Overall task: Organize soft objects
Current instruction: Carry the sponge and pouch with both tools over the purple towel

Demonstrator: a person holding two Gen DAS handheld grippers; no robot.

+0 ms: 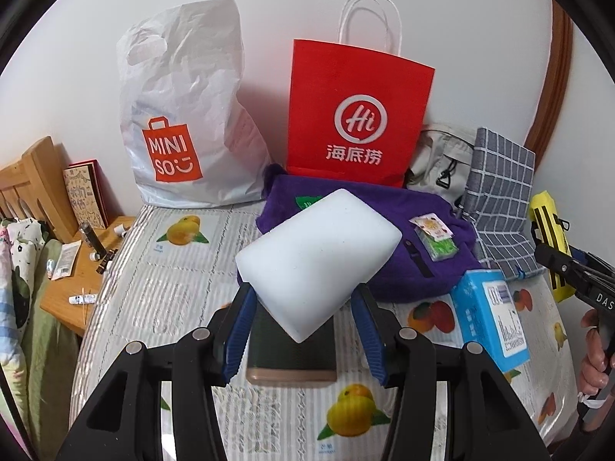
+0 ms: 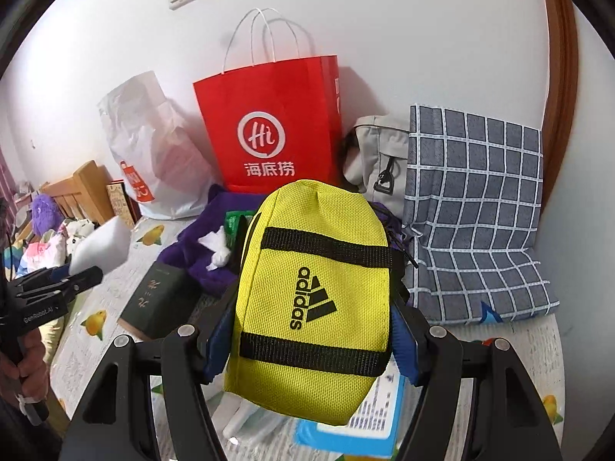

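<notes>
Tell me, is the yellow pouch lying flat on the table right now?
No, the yellow pouch is lifted off the table, clamped between the right claw's blue pads.

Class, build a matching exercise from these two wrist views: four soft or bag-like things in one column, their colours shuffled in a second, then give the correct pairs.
Things:
1. foam block in the left gripper
2. Adidas pouch in the right gripper
3. paper bag at the wall
4. fleece garment on the table

Colours:
A. purple
B. red
C. white
D. yellow

Pairs: 1-C, 2-D, 3-B, 4-A
</notes>
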